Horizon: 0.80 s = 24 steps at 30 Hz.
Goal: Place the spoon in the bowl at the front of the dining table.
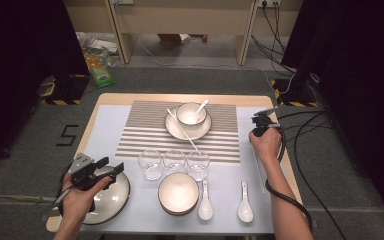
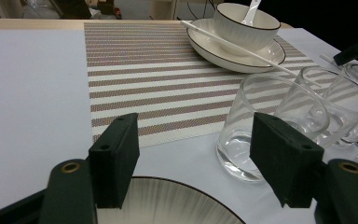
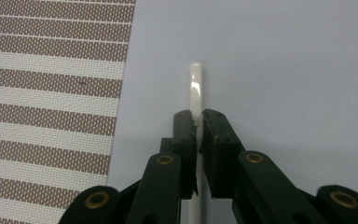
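While my right gripper [image 3: 196,126] points down at the pale worktop [image 3: 284,70], its jaws are clamped together on a white chopstick [image 3: 196,86], which lies flat just right of the striped placemat [image 3: 51,93] with its rounded tip poking out beyond the jaw tips. From the high view, that chopstick [image 1: 258,167] runs along the worktop's right side, under my right hand [image 1: 266,142].

My left gripper [image 2: 193,154] has its jaws wide apart, holding nothing, hovering over the rim of a large dark-rimmed plate [image 2: 168,200] at the near left corner. Just beyond it stand three clear glasses [image 2: 270,116] in a row, with a small bowl [image 1: 178,192] and two white soup spoons [image 1: 225,200] nearer me. Farther off on the placemat sits a bowl [image 2: 244,23] on a plate [image 2: 233,53], a spoon [image 2: 251,11] standing in it and a second chopstick [image 2: 242,46] resting across the plate's rim.
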Each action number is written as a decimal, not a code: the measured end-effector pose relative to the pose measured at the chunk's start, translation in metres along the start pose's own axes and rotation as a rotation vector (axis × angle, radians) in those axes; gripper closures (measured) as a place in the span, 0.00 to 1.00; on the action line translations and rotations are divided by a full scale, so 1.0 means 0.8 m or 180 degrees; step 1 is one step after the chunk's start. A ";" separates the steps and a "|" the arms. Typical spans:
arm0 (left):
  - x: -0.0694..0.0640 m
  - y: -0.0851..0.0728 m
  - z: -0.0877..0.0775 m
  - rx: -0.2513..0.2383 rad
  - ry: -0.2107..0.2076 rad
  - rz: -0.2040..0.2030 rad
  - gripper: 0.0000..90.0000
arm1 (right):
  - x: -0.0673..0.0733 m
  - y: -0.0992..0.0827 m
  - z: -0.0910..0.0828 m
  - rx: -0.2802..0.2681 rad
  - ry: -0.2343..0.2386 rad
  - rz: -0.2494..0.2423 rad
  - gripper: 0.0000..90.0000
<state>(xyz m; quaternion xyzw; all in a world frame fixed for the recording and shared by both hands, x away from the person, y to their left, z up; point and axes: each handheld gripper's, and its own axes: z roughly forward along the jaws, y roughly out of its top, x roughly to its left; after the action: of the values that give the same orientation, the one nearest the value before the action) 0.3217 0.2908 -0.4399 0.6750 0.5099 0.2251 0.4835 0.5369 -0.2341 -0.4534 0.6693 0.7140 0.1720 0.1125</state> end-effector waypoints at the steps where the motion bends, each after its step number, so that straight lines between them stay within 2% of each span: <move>1: 0.000 0.000 0.000 -0.0002 -0.0001 -0.0001 0.36 | 0.001 0.000 0.000 0.0005 0.0002 0.0023 0.92; 10: -0.001 0.000 0.001 0.0011 0.0000 0.0016 0.36 | 0.001 -0.002 -0.007 -0.0002 0.0060 0.0053 0.85; 11: -0.001 0.000 0.001 0.0009 0.0005 0.0018 0.36 | 0.000 -0.003 -0.008 -0.0011 0.0059 0.0020 0.84; 15: -0.001 0.000 0.001 0.0008 0.0009 0.0035 0.36 | 0.002 -0.008 -0.014 0.0055 0.0110 0.0090 0.79; 24: -0.001 0.000 0.000 -0.0003 0.0012 0.0056 0.36 | 0.002 -0.026 -0.034 0.0294 0.0131 0.0084 0.74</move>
<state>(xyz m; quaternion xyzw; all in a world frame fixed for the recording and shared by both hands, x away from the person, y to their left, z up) 0.3215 0.2900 -0.4398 0.6787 0.5048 0.2309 0.4808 0.5067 -0.2363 -0.4366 0.6794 0.7145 0.1541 0.0645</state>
